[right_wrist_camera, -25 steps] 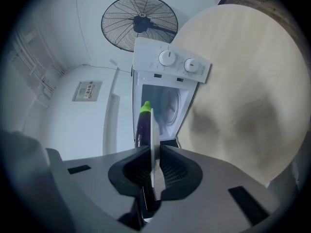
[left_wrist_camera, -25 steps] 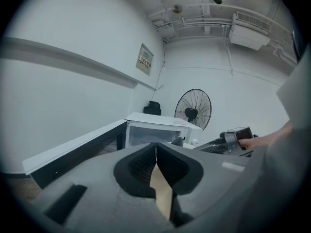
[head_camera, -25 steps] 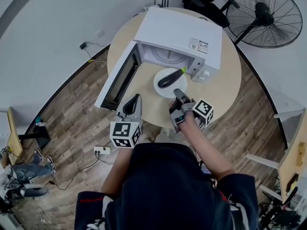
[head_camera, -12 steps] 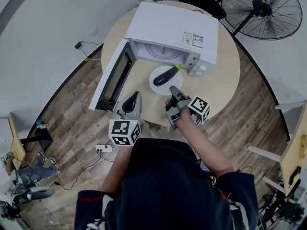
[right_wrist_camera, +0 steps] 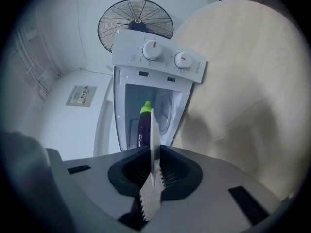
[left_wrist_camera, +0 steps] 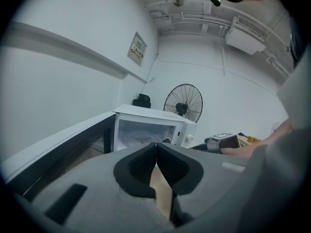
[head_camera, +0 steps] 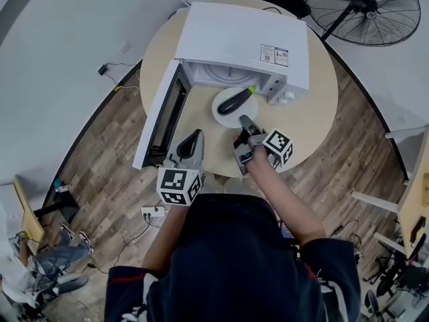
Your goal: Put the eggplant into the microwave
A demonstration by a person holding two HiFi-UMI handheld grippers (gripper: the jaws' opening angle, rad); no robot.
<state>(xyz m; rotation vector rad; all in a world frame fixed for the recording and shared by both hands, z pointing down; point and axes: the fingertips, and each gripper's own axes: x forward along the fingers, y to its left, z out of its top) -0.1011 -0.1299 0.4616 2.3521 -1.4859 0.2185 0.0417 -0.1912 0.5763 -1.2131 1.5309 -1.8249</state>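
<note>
From above, the top of the microwave [head_camera: 241, 35] hides most of its cavity, the fan [head_camera: 365, 9] is cropped, and the label [head_camera: 276, 56] is illegible.

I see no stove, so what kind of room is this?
Probably not a kitchen; more likely a workroom or lab. The white microwave oven sits on a round pale wooden table, a big black metal fan stands nearby, and a white power strip lies on the brown plank floor.
</note>
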